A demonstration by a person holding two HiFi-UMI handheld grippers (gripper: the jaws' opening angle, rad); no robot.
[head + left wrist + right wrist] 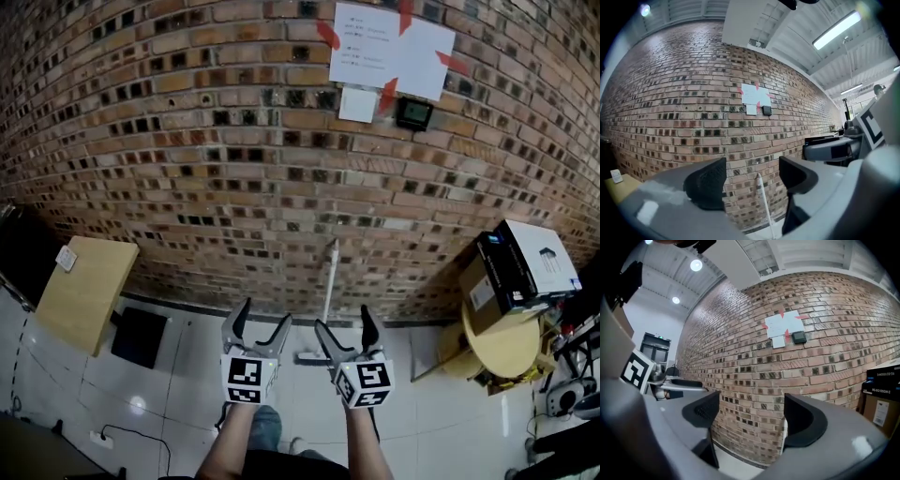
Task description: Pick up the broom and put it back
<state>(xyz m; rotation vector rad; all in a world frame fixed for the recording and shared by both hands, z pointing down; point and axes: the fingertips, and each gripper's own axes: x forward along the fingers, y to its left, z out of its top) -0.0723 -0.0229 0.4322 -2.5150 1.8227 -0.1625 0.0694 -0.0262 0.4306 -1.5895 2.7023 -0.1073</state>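
1. Leaning against the brick wall [187, 141], the broom [330, 281] stood nearly upright, the long axis of its white handle running up the wall and its head on the floor [187, 366] at the wall's foot.
2. It lay straight ahead of both grippers, well apart from them, and sat between the two in the head view.
3. Left gripper [262, 323] had its jaws apart with nothing in them; its own view showed the handle [764, 201] through the gap, far off.
4. Right gripper [345, 328] also had its jaws parted and empty; its view caught the handle only as a sliver beside one jaw.
5. Judgement: the right looked slightly nearer and the left better lined up; the jaws would need to close across the upright handle.
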